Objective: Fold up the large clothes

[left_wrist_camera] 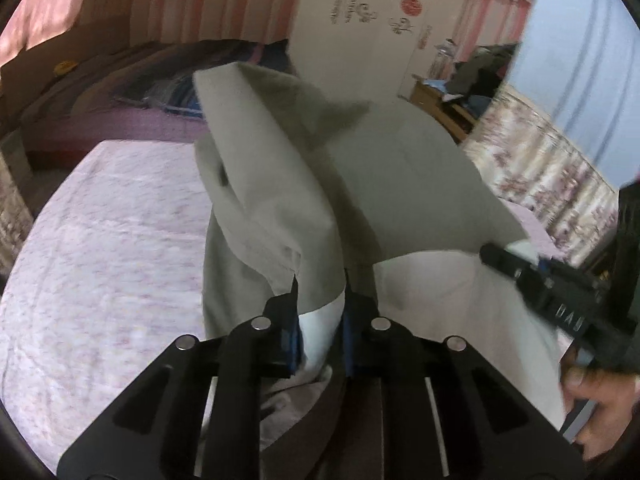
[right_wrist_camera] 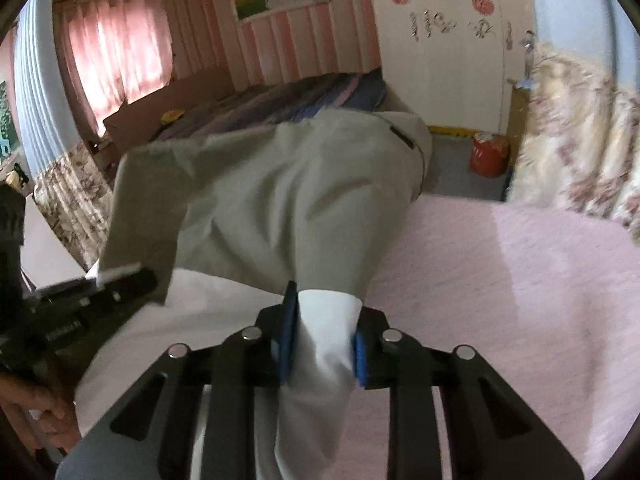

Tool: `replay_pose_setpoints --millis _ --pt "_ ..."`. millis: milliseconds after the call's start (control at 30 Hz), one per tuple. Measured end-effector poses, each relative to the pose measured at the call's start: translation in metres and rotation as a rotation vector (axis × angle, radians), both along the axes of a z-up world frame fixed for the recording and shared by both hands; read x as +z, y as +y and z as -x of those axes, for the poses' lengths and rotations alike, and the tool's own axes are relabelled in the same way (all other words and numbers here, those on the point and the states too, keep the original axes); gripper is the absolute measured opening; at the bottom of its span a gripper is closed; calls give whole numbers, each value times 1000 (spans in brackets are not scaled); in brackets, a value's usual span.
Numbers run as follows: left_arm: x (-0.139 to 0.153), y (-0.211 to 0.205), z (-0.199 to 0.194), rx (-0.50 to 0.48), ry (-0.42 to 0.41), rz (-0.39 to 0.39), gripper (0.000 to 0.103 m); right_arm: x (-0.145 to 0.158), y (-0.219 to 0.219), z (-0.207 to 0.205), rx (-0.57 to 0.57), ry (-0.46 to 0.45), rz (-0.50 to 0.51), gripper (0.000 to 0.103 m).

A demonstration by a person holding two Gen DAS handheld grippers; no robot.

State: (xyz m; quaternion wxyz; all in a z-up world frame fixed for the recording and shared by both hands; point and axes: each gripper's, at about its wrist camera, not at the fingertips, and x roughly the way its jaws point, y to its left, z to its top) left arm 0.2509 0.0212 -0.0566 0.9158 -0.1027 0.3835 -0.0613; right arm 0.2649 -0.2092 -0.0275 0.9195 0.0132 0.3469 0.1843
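Observation:
A large pale grey-green garment (left_wrist_camera: 280, 184) with a white lining hangs lifted above the pink bed. My left gripper (left_wrist_camera: 322, 300) is shut on a bunched edge of it, white lining between the blue pads. My right gripper (right_wrist_camera: 326, 332) is shut on another white-lined edge of the same garment (right_wrist_camera: 280, 200). The right gripper also shows at the right of the left wrist view (left_wrist_camera: 520, 268), pinching the cloth. The left gripper shows at the left of the right wrist view (right_wrist_camera: 120, 280). The garment's far end droops toward the bed.
A pink patterned bedsheet (left_wrist_camera: 112, 248) lies below, also seen in the right wrist view (right_wrist_camera: 520, 280). A second bed with dark bedding (right_wrist_camera: 280, 100) stands behind. A red container (right_wrist_camera: 490, 156) sits on the floor. A floral curtain (right_wrist_camera: 580, 128) hangs at right.

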Motion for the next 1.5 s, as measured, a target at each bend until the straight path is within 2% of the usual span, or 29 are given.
replay_pose_setpoints --millis 100,200,333,400,433,467,500,533,567,600,633,767,833,900,933,967,1067,1167,1233,1300,1367,1500 --pt "4 -48 -8 -46 -14 15 13 12 -46 -3 -21 -13 67 24" --pt "3 -108 -21 -97 -27 29 13 11 -98 -13 -56 -14 142 24" --pt "-16 -169 -43 -109 -6 30 15 -17 -159 -33 -106 44 180 27" --pt "-21 -186 -43 -108 -16 -24 20 -37 -168 -33 -110 69 193 32" --pt "-23 -193 -41 -105 -22 -75 27 -46 -168 -27 -127 58 209 39" --pt "-26 -197 -41 -102 -25 -107 33 -50 -168 -18 -161 21 224 54" --pt "-29 -199 -38 -83 -25 -152 47 -50 -166 -11 -195 -12 246 65" --pt "-32 -195 -34 -65 -24 -177 59 -51 -162 1 -248 -51 273 84" --pt "-37 -193 -31 -51 -22 -201 67 -52 -162 12 -270 -63 252 86" --pt "-40 -188 -28 -35 -24 -225 83 -53 -165 16 -274 -57 231 86" --pt "-43 -177 -22 -19 -30 -243 88 -57 -167 28 -289 -53 201 86" --pt "-53 -145 5 0 -44 -258 90 -68 -172 70 -322 -91 181 87" --pt "-53 -122 28 8 -50 -222 92 -66 -177 89 -323 -99 162 87" --pt "-44 -108 51 39 -75 -208 100 -55 -176 103 -314 -98 139 90" --pt "-37 -103 63 45 -100 -201 100 -44 -173 111 -294 -110 117 98" --pt "-27 -97 77 57 -140 -205 100 -34 -167 120 -278 -136 105 101" --pt "-3 -84 106 107 -241 -236 100 -6 -140 142 -288 -226 102 101" --pt "8 -76 115 169 -264 -250 100 6 -114 143 -374 -146 78 101" --pt "16 -72 118 199 -267 -272 100 13 -103 148 -286 -146 -13 101" --pt "27 -64 131 214 -314 -271 100 15 -95 153 -297 -185 -20 101" --pt "42 -55 149 212 -396 -245 100 10 -87 162 -326 -259 10 101" --pt "49 -49 159 233 -443 -221 100 -5 -91 164 -326 -272 -1 101"
